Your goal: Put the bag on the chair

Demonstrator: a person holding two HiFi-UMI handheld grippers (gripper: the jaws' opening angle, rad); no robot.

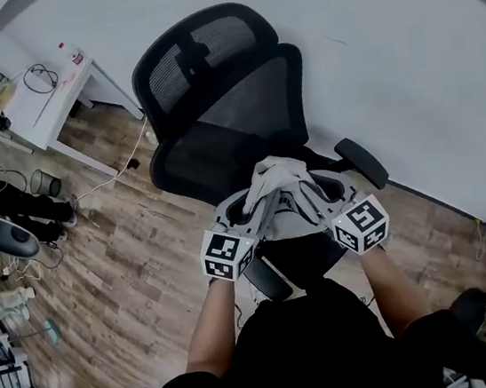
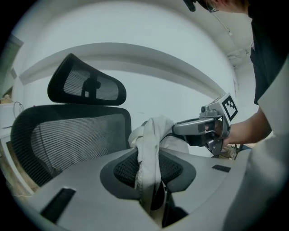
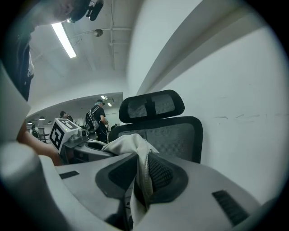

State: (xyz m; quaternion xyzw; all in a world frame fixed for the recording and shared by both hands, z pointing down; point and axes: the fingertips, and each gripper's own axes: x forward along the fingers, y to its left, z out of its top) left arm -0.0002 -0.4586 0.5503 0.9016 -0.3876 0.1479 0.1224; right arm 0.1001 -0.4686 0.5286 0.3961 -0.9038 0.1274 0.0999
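A black mesh office chair (image 1: 230, 101) with a headrest stands against the white wall; its backrest (image 2: 72, 140) fills the left gripper view and its headrest (image 3: 151, 104) shows in the right gripper view. I hold a whitish cloth bag (image 1: 279, 179) over the chair's seat, bunched up between both grippers. My left gripper (image 1: 247, 208) is shut on one strip of the bag's fabric (image 2: 146, 167). My right gripper (image 1: 313, 195) is shut on another fold of the bag (image 3: 142, 173). Each gripper shows in the other's view, the right gripper (image 2: 207, 131) and the left gripper (image 3: 74, 144).
A white desk (image 1: 50, 95) with cables and a bottle stands at the upper left. A wire bin (image 1: 44, 182) and other chairs sit on the wood floor (image 1: 138, 275) at left. The chair's armrest (image 1: 362, 161) juts out at right. People stand far off (image 3: 97, 118).
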